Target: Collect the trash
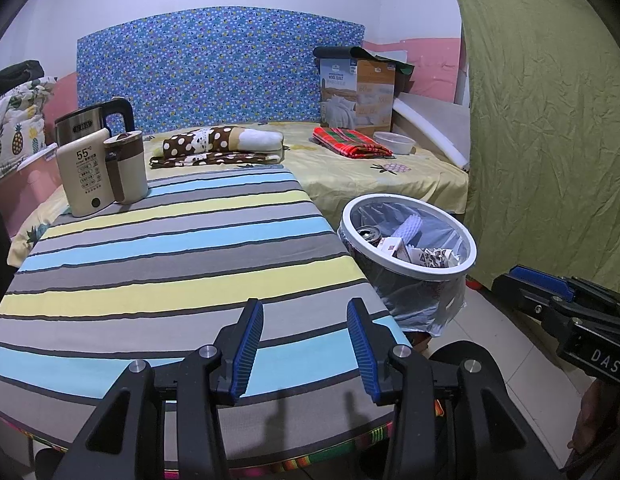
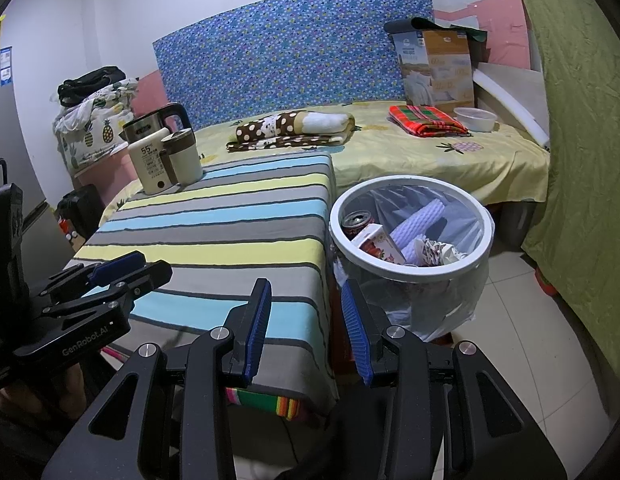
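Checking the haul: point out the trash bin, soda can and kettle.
trash bin (image 2: 409, 270), right wrist view, white front rim.
soda can (image 2: 355, 219), right wrist view, its top.
kettle (image 1: 84, 128), left wrist view, steel body.

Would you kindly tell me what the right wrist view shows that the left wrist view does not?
Only the right wrist view shows the grey fridge at the far left and the red can top in the bin. Only the left wrist view shows the "DAS" label on the right tongs. Both show the striped table, the kettle, the lined bin with a carton, and open, empty tongs.
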`<action>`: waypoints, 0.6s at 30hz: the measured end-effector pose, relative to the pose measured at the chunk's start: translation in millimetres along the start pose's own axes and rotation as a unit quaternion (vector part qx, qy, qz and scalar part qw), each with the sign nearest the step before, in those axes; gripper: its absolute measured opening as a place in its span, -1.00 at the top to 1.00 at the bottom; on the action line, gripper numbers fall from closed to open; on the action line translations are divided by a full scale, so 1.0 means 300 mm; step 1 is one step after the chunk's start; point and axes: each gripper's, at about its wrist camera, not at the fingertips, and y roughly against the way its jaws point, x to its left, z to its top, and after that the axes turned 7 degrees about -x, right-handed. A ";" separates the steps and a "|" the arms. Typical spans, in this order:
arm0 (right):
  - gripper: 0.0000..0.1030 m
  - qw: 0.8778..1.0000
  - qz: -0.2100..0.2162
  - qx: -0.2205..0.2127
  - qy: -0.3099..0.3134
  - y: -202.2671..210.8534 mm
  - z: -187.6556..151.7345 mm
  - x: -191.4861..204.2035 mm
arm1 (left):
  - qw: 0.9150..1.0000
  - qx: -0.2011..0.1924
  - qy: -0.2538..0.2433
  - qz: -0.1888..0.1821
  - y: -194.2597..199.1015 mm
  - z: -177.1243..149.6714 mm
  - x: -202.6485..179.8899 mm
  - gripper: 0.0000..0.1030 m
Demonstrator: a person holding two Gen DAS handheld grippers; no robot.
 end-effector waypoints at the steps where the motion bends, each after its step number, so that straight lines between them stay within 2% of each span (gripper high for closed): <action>1: 0.24 1.000 0.000 0.000 0.001 -0.001 0.000 0.000 | 1.000 0.000 0.000 -0.001 0.000 0.000 0.000 0.16; 18: 0.24 1.000 0.001 0.000 0.002 -0.003 -0.001 0.001 | 1.000 0.005 -0.002 0.001 -0.011 -0.009 -0.005 0.16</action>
